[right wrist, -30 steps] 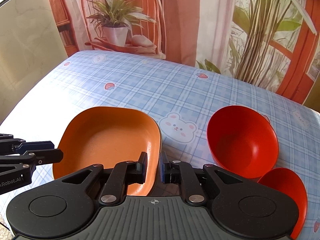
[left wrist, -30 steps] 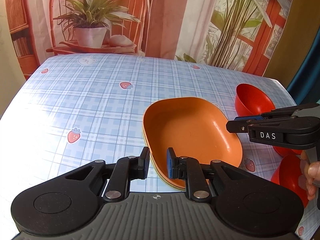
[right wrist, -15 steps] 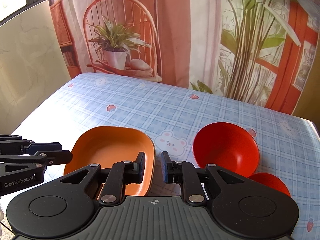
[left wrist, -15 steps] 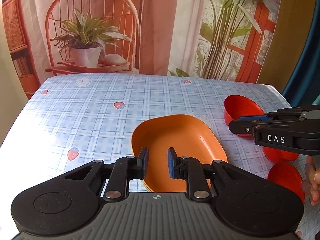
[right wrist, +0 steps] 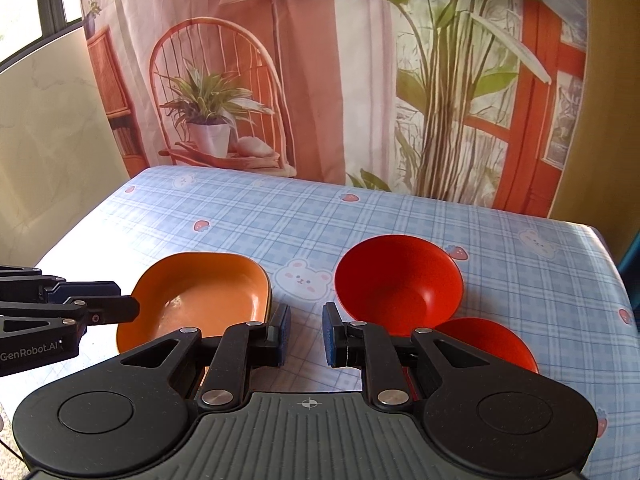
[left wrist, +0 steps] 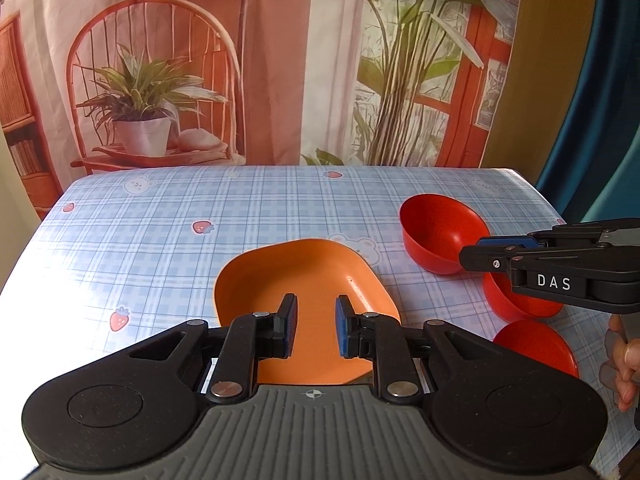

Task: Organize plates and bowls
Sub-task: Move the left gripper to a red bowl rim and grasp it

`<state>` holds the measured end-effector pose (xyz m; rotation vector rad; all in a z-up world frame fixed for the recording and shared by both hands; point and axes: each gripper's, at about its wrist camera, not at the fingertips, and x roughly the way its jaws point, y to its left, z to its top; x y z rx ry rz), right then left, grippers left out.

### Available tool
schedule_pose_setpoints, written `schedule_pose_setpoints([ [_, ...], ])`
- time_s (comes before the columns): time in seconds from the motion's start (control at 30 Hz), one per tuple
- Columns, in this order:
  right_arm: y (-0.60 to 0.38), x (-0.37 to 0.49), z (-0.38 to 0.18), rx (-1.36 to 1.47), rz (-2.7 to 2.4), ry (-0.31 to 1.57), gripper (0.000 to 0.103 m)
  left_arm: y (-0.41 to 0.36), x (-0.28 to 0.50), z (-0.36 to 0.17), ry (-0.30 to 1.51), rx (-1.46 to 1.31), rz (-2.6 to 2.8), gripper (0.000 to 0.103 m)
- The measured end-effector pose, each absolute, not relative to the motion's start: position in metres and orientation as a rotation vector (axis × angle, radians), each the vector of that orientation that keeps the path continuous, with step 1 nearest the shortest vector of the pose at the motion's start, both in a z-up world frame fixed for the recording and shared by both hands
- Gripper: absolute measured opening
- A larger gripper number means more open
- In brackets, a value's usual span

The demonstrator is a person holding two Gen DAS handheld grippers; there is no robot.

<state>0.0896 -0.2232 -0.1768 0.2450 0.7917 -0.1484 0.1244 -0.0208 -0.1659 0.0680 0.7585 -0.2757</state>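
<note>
Bowls are sitting loose along the right edge of the tabletop (right wrist: 280,216) while the orange plate stack (left wrist: 304,280) is resting toward the near middle, so the plates look already gathered and the bowls appear to be the part of the job that is waiting. The far red bowl (right wrist: 398,282) is standing just beyond the middle red bowl (right wrist: 486,340); the left wrist view is also showing a near red bowl (left wrist: 534,346) closest to the front edge, all three close together.

Nesting them well is probably a matter of pinching one bowl by its rim, one finger inside and one outside, lifting it straight up, then lowering it level into a neighbour so the walls are seating without tipping the lower one. These smooth round bowls are likely to slide on the glossy cloth, so a sideways nudge is worth avoiding.

Both grippers are hovering clear of everything. The left gripper (left wrist: 314,330) is floating above the near rim of the plates with its jaws set narrowly apart, nothing between them. The right gripper (right wrist: 306,332) is hanging over bare cloth between the plates and the far red bowl, its jaws likewise parted by a narrow gap, holding and touching nothing.
</note>
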Motion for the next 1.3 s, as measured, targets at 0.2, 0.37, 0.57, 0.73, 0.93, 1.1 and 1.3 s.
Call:
schedule_pose_setpoints([
  [0.2,-0.231,0.070,-0.176,0.250,-0.163,0.780,0.016,-0.036,0.115,-0.168,0.760,0.070,-0.319,0.021],
  [0.37,-0.236,0.050,-0.175,0.265,-0.182,0.761,0.016,-0.047,0.106,-0.173,0.763,0.071,-0.347,0.021],
  [0.57,-0.247,0.030,-0.179,0.288,-0.209,0.755,0.016,-0.056,0.097,-0.179,0.774,0.072,-0.385,0.021],
  [0.73,-0.268,0.020,-0.181,0.310,-0.271,0.756,0.016,-0.062,0.104,-0.183,0.782,0.069,-0.405,0.021],
  [0.93,-0.293,0.016,-0.190,0.319,-0.344,0.768,0.016,-0.074,0.117,-0.187,0.793,0.059,-0.440,0.021],
  [1.1,-0.309,0.014,-0.203,0.343,-0.396,0.780,0.017,-0.091,0.131,-0.191,0.809,0.058,-0.475,0.021],
  [1.3,-0.324,0.010,-0.213,0.364,-0.429,0.784,0.017,-0.108,0.143,-0.196,0.827,0.051,-0.504,0.021],
])
